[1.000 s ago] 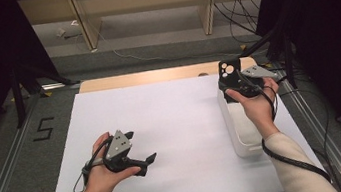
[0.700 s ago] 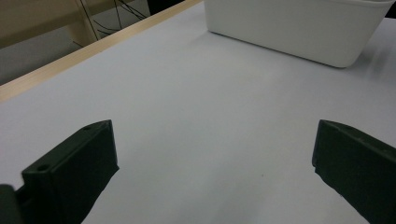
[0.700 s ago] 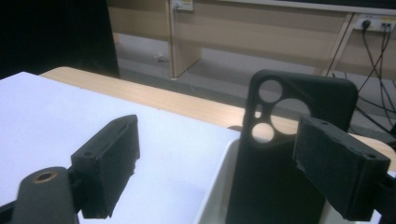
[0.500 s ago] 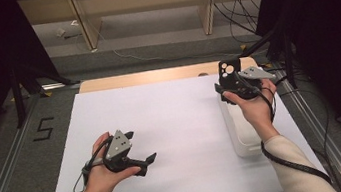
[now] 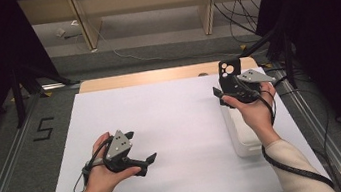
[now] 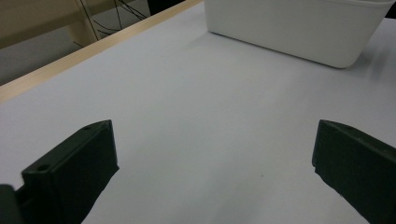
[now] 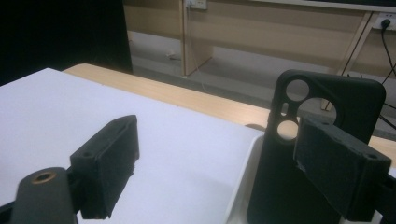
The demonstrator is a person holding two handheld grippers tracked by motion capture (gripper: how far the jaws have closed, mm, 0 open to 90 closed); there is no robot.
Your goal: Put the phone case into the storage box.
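High view, above a white table: two hand-held grippers at work, a black phone case standing tall at the far right over a white bin.

Right gripper raised at the bin's far end, jaws spread wide and pinching nothing. Along those jaws, in the right gripper view, the case upright with its long axis vertical and camera cut-outs at the top, lower end down inside the bin. Off to the right-hand jaw's side rather than centred in the gap, just behind that jaw's tip; touching it or not, impossible to tell.

Left gripper low over the near-left part of the table, well apart from the case, jaws likewise spread and empty, aimed across bare sheet toward the bin.

Right hand clearly the nearer. Judged from this: a sideways shift needed to bring the case's thin edge between the jaws before closing, with some risk of tipping it if nudged first.
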